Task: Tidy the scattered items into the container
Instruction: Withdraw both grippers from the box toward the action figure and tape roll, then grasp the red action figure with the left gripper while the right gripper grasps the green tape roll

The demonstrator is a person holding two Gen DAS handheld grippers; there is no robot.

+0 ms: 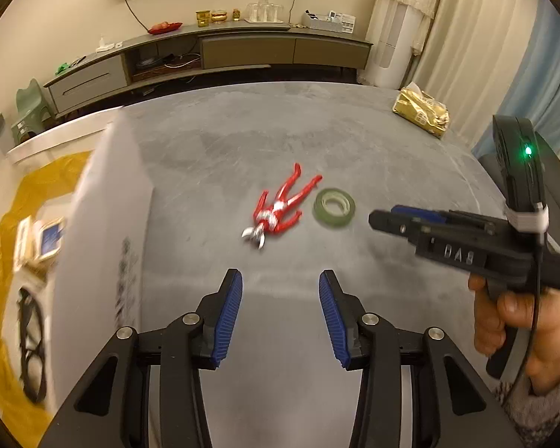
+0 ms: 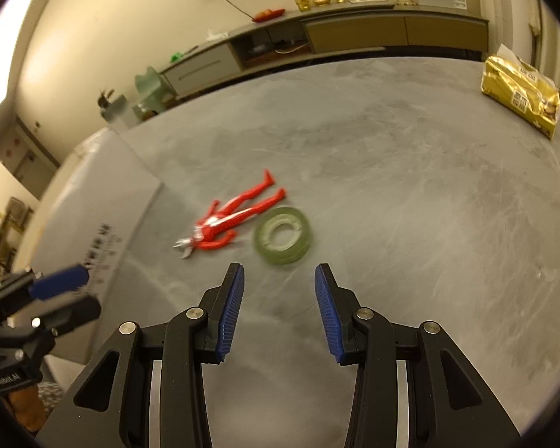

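Observation:
A red and silver toy figure (image 1: 278, 209) (image 2: 229, 216) lies flat on the grey table, its head toward me. A green tape roll (image 1: 334, 204) (image 2: 283, 235) lies flat just right of it. A white box (image 1: 104, 231) (image 2: 93, 231) stands at the left; inside it, in the left wrist view, are a yellow lining, a black cable and small packs. My left gripper (image 1: 280, 295) (image 2: 61, 298) is open and empty, short of the figure. My right gripper (image 2: 279, 298) (image 1: 382, 220) is open and empty, just short of the tape roll.
A gold foil pack (image 1: 422, 112) (image 2: 520, 97) lies at the table's far right corner. Beyond the table runs a long low cabinet (image 1: 212, 52) with small items on top. A hand (image 1: 504, 321) holds the right gripper's handle.

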